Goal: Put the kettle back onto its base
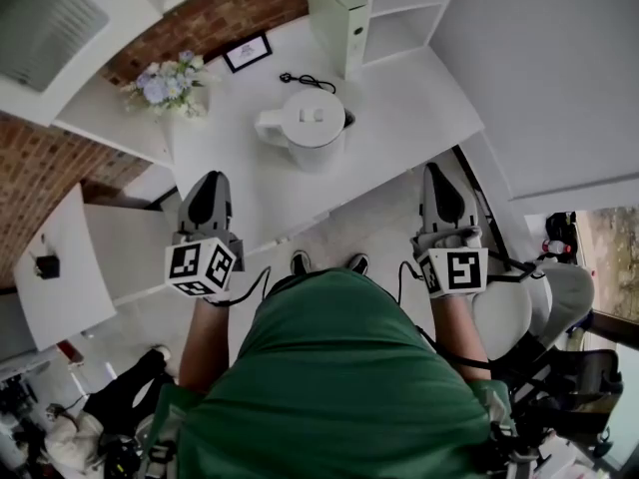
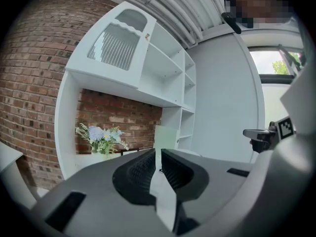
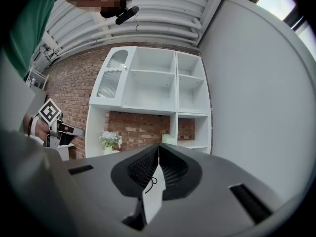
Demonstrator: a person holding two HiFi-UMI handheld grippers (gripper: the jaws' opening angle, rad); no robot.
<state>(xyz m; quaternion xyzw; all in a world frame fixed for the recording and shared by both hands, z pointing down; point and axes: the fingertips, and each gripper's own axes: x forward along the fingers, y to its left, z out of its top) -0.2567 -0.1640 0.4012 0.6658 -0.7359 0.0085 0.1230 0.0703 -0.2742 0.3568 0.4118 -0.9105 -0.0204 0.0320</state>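
Observation:
The white kettle stands upright on the white counter, its handle to the left. A dark edge shows under its right side; I cannot tell whether that is the base. A black cord lies just behind it. My left gripper hangs shut and empty short of the counter's front edge, left of the kettle. My right gripper is shut and empty too, at the counter's front right corner. In the gripper views both pairs of jaws, left and right, meet with nothing between them and hide the kettle.
A vase of flowers and a small framed picture stand at the back left of the counter. A white shelf unit rises at the back right. A brick wall runs behind. A white chair is to my right.

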